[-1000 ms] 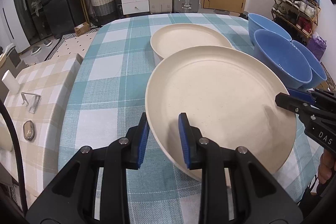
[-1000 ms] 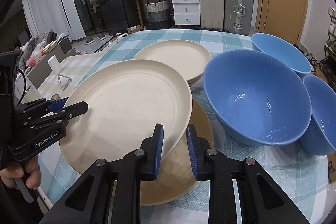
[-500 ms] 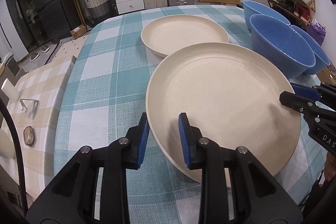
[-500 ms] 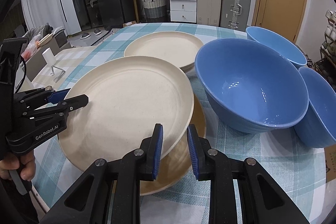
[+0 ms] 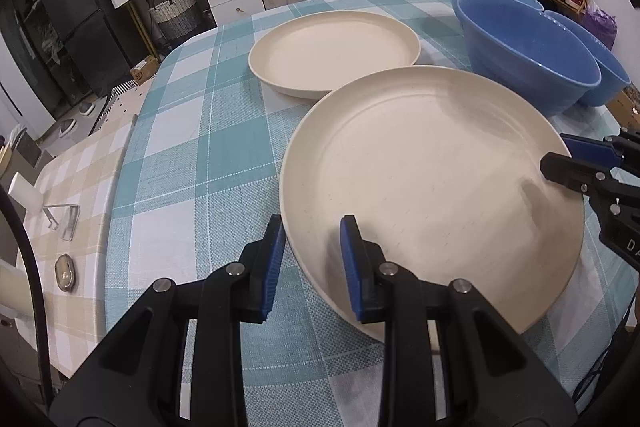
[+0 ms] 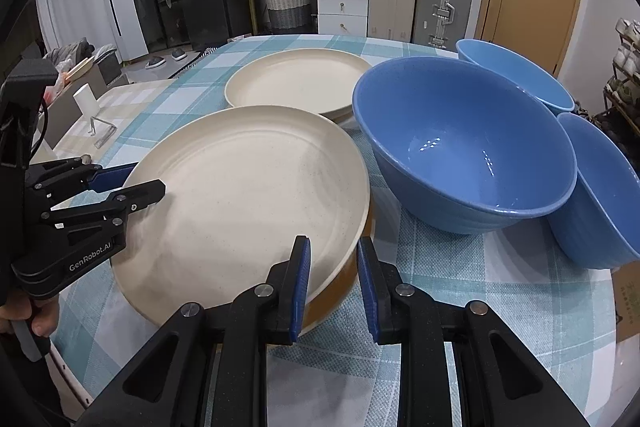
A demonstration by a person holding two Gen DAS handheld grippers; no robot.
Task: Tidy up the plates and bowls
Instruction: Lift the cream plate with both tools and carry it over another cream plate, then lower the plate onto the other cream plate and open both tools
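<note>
Over lower plate [image 6: 340,291] — cream plate [image 6: 248,195] lower now

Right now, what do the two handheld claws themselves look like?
Both match: the left claw and right claw are matte black plastic with two flat fingers, ribbed blue pads and silver pivot pins. White lettering reading GenRobot.AI marks the left claw's side, and a thin black cable trails from it. No sleeve is visible.

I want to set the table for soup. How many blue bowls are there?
3. A big blue bowl sits beside the cream plates, a second bowl behind it, and a third bowl leaning at the right. None looks hidden.
</note>
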